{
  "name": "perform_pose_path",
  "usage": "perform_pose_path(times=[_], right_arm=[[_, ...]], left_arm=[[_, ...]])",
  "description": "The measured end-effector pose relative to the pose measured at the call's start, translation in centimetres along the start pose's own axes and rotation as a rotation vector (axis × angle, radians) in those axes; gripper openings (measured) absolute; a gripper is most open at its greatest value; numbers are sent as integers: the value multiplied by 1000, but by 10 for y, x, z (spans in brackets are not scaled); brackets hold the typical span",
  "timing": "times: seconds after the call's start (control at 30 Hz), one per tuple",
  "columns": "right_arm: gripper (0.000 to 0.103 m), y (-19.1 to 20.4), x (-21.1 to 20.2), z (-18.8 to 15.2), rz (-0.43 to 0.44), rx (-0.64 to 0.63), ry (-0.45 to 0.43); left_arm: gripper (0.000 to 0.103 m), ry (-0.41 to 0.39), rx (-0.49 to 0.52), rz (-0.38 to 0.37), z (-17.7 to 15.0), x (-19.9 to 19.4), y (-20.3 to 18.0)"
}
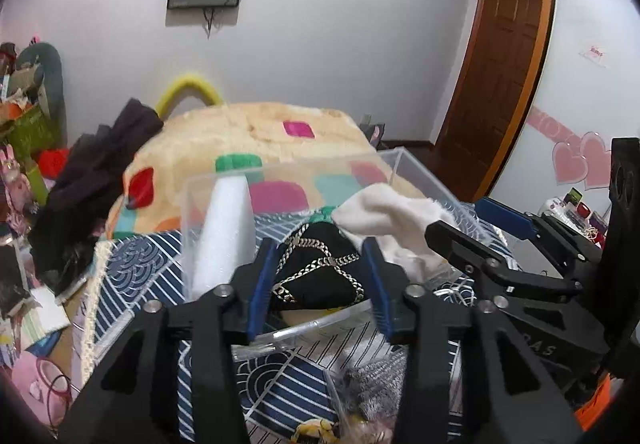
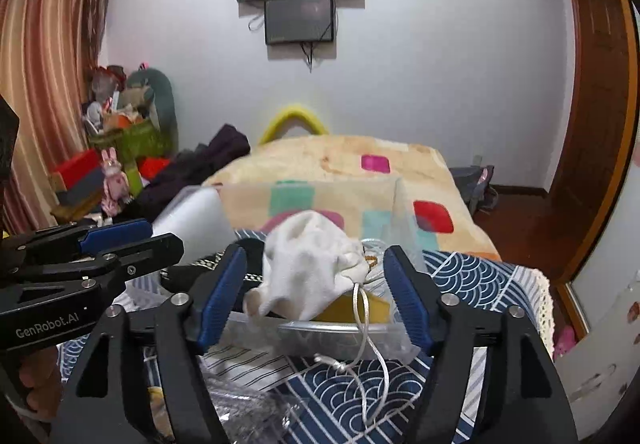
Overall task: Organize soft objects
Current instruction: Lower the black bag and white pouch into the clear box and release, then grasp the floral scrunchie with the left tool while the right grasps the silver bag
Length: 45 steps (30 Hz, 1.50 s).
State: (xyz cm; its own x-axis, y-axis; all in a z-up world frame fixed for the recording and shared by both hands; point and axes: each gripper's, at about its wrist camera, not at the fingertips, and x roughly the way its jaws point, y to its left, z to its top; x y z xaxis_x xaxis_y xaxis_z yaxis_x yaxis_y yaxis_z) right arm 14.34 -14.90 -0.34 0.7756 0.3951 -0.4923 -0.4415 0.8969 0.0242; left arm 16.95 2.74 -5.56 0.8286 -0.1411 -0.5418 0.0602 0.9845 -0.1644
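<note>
Now both my grippers, left gripper and right gripper, hover released over a clear box holding a white pouch and black pouch.

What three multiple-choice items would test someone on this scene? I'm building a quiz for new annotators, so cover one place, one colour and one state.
1. Where is the black pouch with the gold chain pattern?
A. inside the clear plastic box
B. on the floor
C. hanging on the wall

2. What colour are the finger pads of the right gripper?
A. red
B. blue
C. green

3. How does the left gripper stand?
A. shut on the white drawstring pouch
B. shut on nothing
C. open

Answers:
1. A, it lies between the clear walls.
2. B, both pads show blue.
3. C, its fingers stand apart, gripping nothing.
</note>
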Motion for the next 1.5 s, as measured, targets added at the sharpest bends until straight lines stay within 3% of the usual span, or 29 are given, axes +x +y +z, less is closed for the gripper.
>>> perform_pose_path(times=[0.17,0.27,0.5,1.0,1.13,1.17,1.27,1.5], right_arm=[[77,4,-27,3,18,-4,-66],[83,7,-38,2,27,-11,-85],[83,19,-33,-20,45,-35,-31],[82,32,42,-73,147,22,295],[66,35,48,-82,185,27,320],[51,35,45,-83,190,24,317],[35,31,40,-84,208,39,306],[28,12,17,-80,138,58,234]], left_arm=[[75,-67,27,30,0,-32,-2],[84,-86,24,45,-6,-46,1],[87,-51,26,70,-31,-57,10],[87,142,-18,91,-101,-33,42],[87,168,-38,68,-107,-29,42],[87,173,-43,59,-108,-29,41],[87,193,-44,35,-111,-25,35],[87,236,11,-19,-118,-15,7]])
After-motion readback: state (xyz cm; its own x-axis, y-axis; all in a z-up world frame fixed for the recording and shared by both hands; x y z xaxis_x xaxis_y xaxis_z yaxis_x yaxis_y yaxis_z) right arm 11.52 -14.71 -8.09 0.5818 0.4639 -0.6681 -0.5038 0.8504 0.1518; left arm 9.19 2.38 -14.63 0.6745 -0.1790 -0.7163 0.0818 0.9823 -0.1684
